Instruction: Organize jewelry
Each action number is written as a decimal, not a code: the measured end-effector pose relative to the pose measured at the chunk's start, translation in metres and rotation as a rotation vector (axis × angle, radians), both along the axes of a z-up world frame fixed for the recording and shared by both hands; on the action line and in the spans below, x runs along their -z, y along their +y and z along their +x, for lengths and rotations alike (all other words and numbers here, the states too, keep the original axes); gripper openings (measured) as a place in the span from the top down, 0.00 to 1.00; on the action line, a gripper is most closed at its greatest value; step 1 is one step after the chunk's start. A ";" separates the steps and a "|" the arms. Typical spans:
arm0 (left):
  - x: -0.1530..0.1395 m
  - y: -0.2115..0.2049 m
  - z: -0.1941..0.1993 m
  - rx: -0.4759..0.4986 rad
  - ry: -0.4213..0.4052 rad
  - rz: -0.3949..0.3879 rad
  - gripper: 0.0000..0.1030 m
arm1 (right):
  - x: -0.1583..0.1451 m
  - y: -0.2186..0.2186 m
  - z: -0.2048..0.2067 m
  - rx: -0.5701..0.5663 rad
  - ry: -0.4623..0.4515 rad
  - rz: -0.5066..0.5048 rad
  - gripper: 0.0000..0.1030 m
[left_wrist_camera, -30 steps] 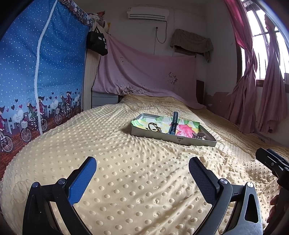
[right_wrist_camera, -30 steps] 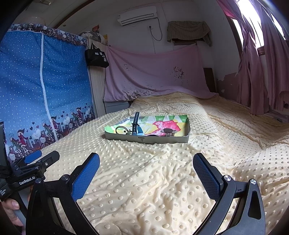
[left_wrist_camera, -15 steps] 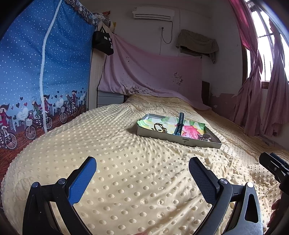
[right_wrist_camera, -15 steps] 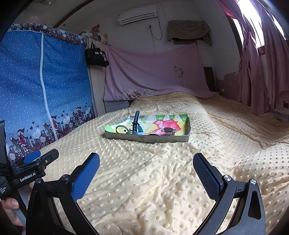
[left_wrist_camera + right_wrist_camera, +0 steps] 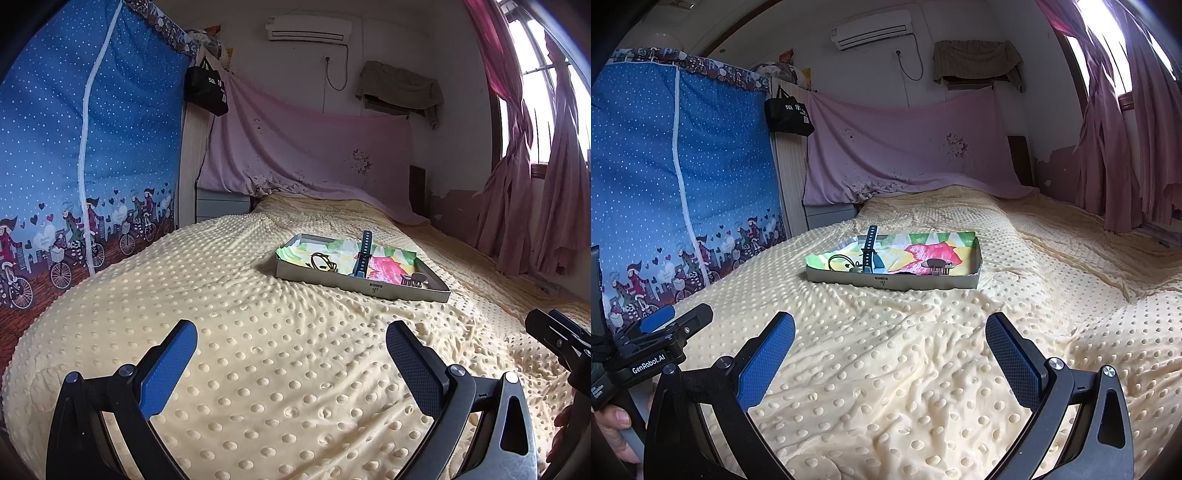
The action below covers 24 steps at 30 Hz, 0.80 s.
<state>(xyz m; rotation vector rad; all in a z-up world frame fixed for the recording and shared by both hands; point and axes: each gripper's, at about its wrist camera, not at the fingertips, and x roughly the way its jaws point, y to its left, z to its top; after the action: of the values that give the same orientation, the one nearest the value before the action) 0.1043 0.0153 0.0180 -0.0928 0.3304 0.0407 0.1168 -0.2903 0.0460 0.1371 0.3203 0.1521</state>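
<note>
Over the last second the left gripper (image 5: 290,345) had swung so the tray (image 5: 360,286) slid rightward in its view; the right gripper (image 5: 890,341) barely shifted; both stayed spread and empty, well short of the tray on the bed (image 5: 886,354); 3 pieces lay inside: a cord (image 5: 840,261), strap (image 5: 868,245) and clip (image 5: 937,266), all too small to identify surely.

Bumpy plush cloth blanket (image 5: 258,332); matt metal-looking tray (image 5: 362,286).
</note>
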 end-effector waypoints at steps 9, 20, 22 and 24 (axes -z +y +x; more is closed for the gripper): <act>0.000 -0.001 0.000 0.002 -0.002 0.000 0.00 | 0.000 0.000 0.000 0.000 -0.001 0.000 0.01; 0.000 -0.001 0.000 0.004 -0.001 0.000 0.00 | 0.000 -0.001 0.001 0.000 -0.001 -0.001 0.01; 0.000 -0.001 0.000 0.004 0.000 0.000 0.00 | 0.000 -0.001 0.001 -0.001 0.000 -0.001 0.01; 0.000 -0.001 0.000 0.003 0.000 -0.001 0.00 | 0.000 0.000 0.000 0.001 0.000 -0.001 0.01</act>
<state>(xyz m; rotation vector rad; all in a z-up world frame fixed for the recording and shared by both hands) 0.1046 0.0139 0.0180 -0.0928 0.3307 0.0372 0.1173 -0.2906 0.0459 0.1358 0.3206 0.1511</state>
